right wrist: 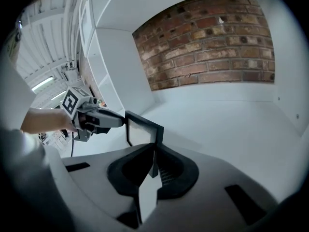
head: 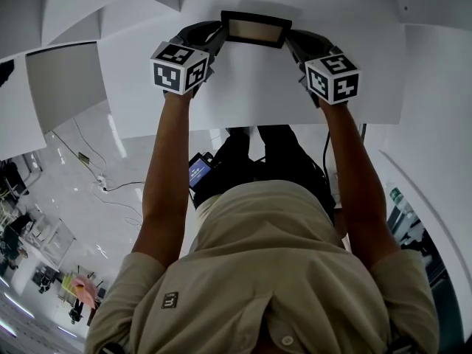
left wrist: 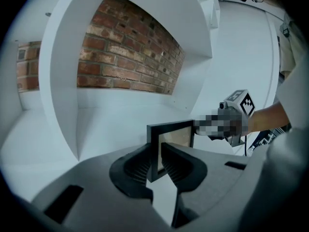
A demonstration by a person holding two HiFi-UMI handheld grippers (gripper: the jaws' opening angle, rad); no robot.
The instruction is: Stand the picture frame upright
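Left tongs (left wrist: 155, 159) and right tongs (right wrist: 153, 166) each pinch one side edge of the picture frame (head: 255, 29). It is nearly upright, apparently just above the white shelf (right wrist: 231, 124). Standing it and releasing are left.

**Bright, even light under heavy fisheye bending**

Soft, diffuse light fills all three views, and the white shelf walls (left wrist: 63, 81) read bright without harsh glare. The picture frame (right wrist: 142, 132) throws only a faint, soft-edged shadow on the shelf floor (right wrist: 231, 124). Both gripper views curve strongly and fall to black at the corners, and their nearest foreground looks soft. In the head view, light streaks glare off the glossy floor (head: 66, 190).
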